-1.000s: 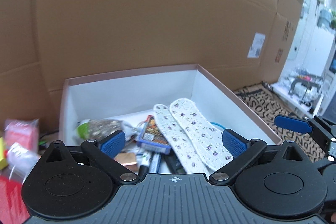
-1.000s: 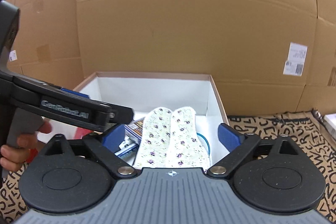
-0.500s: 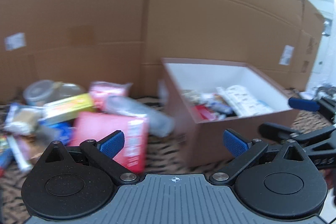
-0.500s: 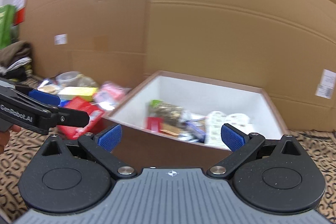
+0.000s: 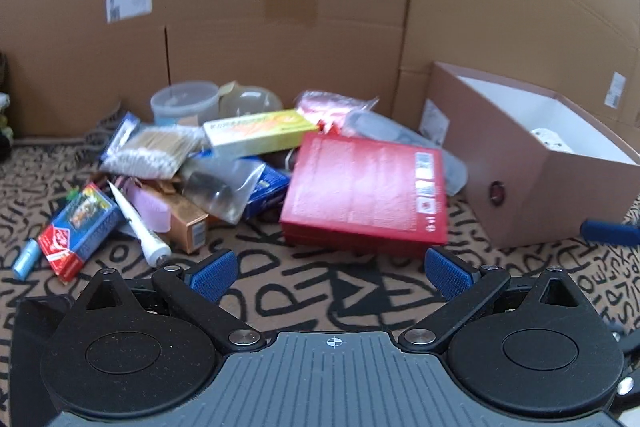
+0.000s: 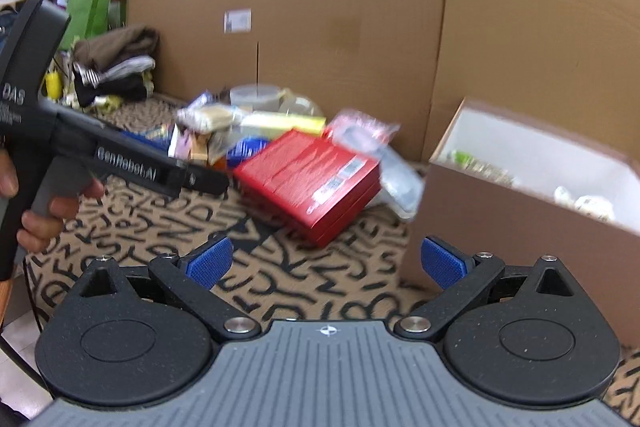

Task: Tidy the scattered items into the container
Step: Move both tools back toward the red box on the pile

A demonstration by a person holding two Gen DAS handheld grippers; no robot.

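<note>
A pile of scattered items lies on the patterned mat: a flat red box, a yellow-green carton, a bag of cotton swabs, a blue-red card box, a white tube and clear plastic bags. The brown container box with a white inside stands to the right and holds several items. My left gripper is open and empty, just short of the red box. My right gripper is open and empty, between the pile and the container.
Tall cardboard walls stand behind everything. A clear round tub sits at the back of the pile. The left gripper's body and the hand holding it cross the left of the right wrist view. Folded clothes and a green bag lie far left.
Both grippers have pulled back out of the container and swung left. The views went from the box's inside to the pile of items on the mat. Both stay open and empty.
</note>
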